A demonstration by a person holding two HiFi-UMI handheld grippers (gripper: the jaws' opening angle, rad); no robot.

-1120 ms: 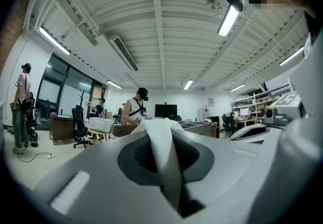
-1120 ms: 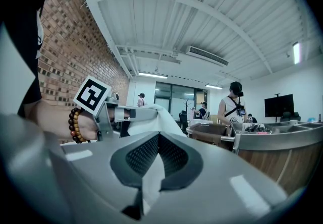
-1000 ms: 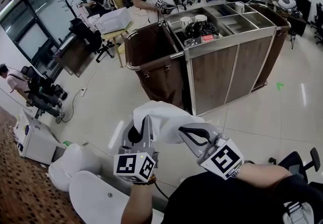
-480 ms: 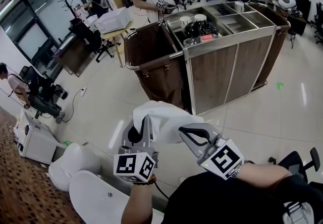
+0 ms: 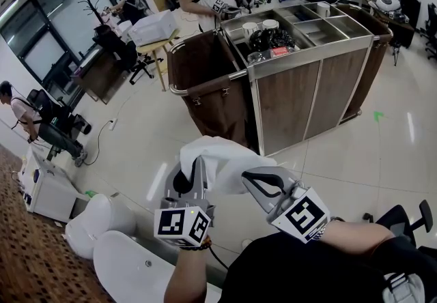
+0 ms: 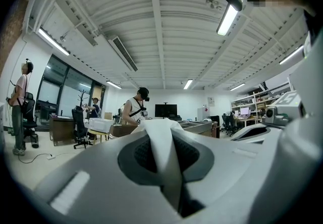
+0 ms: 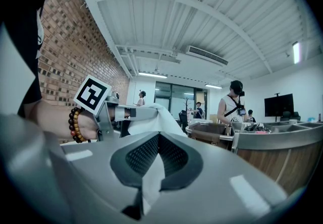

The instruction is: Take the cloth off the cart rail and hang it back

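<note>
I am looking out over an open-plan office doubling as a recording lab: strip lights [image 6: 227, 18] are glowing under a ribbed white ceiling [image 6: 161, 31], office chairs [image 5: 123, 49] are sitting by tall windows [image 5: 48, 42], a brick wall [image 7: 70, 56] is running alongside, and a person wearing a head rig [image 6: 137, 109] is working beside a hotel-style cart [image 5: 300, 90].

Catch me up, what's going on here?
A person holds a white cloth between two handheld grippers: the left gripper and the right gripper are each shut on it. The cart stands ahead across the floor, its rail bare. The cloth is not yet hung back.
</note>
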